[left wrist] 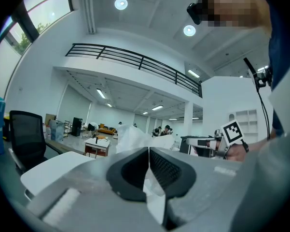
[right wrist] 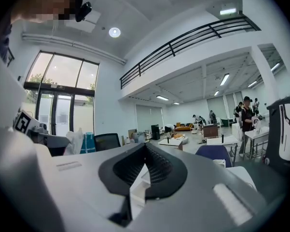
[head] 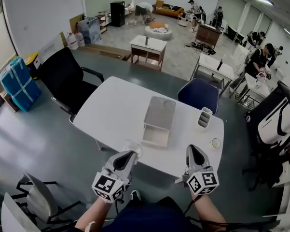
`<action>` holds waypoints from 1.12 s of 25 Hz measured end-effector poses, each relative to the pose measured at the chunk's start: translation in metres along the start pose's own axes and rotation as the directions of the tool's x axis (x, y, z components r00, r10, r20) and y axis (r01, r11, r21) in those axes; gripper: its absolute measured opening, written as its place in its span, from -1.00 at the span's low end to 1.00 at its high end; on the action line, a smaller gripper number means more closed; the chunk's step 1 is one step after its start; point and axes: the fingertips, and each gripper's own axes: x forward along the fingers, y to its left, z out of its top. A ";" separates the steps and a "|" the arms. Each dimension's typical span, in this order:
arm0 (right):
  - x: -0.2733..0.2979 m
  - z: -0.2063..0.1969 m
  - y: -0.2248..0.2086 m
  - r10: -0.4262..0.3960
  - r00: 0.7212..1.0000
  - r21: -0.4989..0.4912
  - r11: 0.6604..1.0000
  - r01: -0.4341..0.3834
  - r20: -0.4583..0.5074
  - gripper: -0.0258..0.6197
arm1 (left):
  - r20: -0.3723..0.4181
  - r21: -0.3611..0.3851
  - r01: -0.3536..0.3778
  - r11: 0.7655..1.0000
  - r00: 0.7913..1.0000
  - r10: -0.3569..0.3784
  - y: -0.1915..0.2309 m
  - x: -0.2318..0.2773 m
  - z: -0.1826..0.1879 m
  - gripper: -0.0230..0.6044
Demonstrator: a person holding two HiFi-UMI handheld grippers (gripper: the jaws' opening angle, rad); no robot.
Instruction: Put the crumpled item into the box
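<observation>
Left tongs clench the crumpled item; right tongs are clenched, empty. Carrying step, seemingly: next, reach ahead over the box and release.

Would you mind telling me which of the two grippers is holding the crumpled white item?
The left gripper: its jaws are shut on the crumpled white item, which sticks out past them. The right gripper has its jaws closed on nothing.
</observation>
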 end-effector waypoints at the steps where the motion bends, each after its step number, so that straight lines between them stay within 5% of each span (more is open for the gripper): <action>1: 0.005 0.002 -0.001 -0.009 1.000 -0.011 1.000 0.009 -0.001 -0.92 | 0.000 -0.005 0.003 1.000 1.000 -0.003 0.005 0.001 -0.001 -0.90; 12: 0.048 -0.017 -0.001 -0.010 0.999 -0.010 1.000 0.010 -0.046 -0.92 | -0.045 -0.060 -0.011 0.998 0.999 0.008 0.047 0.026 -0.028 -0.90; 28: 0.126 -0.029 -0.076 0.080 0.996 0.096 0.993 -0.075 -0.048 -0.92 | -0.178 0.045 -0.035 0.998 0.983 0.043 0.052 0.145 -0.042 -0.90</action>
